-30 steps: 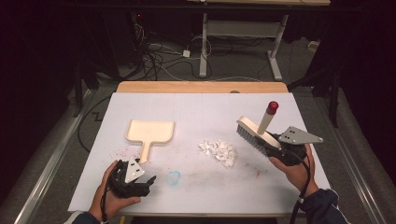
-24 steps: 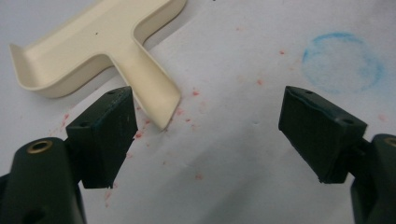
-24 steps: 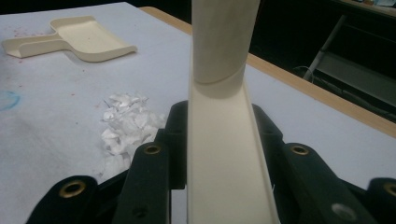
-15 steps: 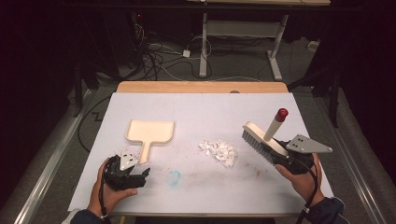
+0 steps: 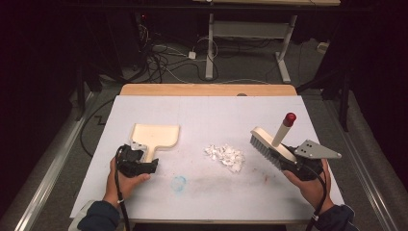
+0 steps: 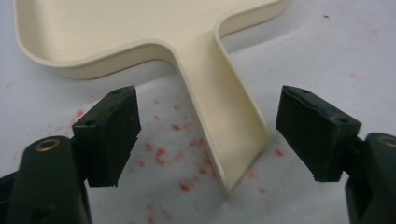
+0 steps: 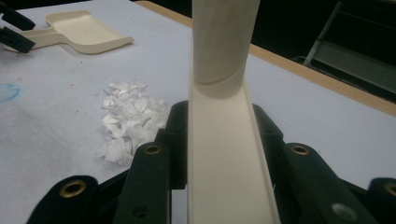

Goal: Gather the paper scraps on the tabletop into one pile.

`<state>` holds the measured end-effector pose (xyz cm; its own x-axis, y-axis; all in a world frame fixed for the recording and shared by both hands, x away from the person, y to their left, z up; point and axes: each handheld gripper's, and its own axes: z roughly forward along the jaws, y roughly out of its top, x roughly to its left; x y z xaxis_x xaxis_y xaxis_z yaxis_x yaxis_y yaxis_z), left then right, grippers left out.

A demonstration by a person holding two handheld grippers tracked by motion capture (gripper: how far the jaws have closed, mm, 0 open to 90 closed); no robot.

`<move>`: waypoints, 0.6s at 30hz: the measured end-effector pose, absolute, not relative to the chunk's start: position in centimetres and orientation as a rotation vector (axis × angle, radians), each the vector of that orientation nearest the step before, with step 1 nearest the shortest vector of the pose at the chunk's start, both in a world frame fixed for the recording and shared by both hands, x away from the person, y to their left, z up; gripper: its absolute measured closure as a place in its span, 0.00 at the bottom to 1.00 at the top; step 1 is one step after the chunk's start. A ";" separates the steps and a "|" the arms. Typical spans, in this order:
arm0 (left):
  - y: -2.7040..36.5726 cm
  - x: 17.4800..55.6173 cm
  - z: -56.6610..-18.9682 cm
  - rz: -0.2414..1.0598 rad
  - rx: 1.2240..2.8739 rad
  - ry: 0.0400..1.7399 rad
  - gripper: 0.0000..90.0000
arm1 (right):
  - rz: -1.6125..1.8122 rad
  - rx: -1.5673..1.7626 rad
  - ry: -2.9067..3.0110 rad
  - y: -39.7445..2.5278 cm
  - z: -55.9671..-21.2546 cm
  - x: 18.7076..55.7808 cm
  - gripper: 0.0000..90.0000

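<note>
A cream dustpan [image 5: 155,135] lies flat on the white table left of centre, its handle pointing toward me. My left gripper [image 5: 143,161] is open at the handle's end; in the left gripper view the handle [image 6: 224,121] lies between the two spread jaws, untouched. My right gripper [image 5: 294,163] is shut on a cream brush [image 5: 269,144] with grey bristles and a red-tipped handle [image 5: 289,117], held above the table at the right. A pile of white paper scraps [image 5: 224,155] lies between dustpan and brush, and shows as paper scraps [image 7: 128,121] in the right gripper view.
A blue smudge [image 5: 179,183] and faint red specks [image 6: 180,156] mark the white table cover [image 5: 211,115]. A wooden strip [image 5: 207,90] edges the table's far side. Beyond it, cables and a metal stand [image 5: 250,33] sit on the dark floor.
My left gripper has moved forward from the near left edge to the dustpan's handle. My right gripper drifted slightly right and toward me, brush still held.
</note>
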<state>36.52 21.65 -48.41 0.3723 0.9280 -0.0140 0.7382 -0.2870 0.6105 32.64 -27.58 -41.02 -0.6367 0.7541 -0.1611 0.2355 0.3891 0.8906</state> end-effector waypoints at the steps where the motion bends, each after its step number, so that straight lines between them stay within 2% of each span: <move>1: 21.7 36.8 -48.5 0.464 2.097 1.439 0.25 | 1.219 0.848 2.095 -27.5 -41.1 32.6 0.75; 4: 21.8 37.3 -48.6 0.457 2.082 1.445 0.25 | 1.216 0.835 2.103 -27.3 -41.2 32.7 0.75; 7: 21.8 37.5 -48.6 0.453 2.067 1.460 0.31 | 1.220 0.830 2.102 -27.3 -41.2 32.7 0.75; 12: 21.7 37.6 -48.5 0.456 2.064 1.451 0.51 | 1.218 0.845 2.106 -27.6 -41.4 32.7 0.75; 18: 21.9 37.7 -48.5 0.464 2.053 1.459 0.67 | 1.215 0.873 2.088 -27.9 -41.4 32.6 0.75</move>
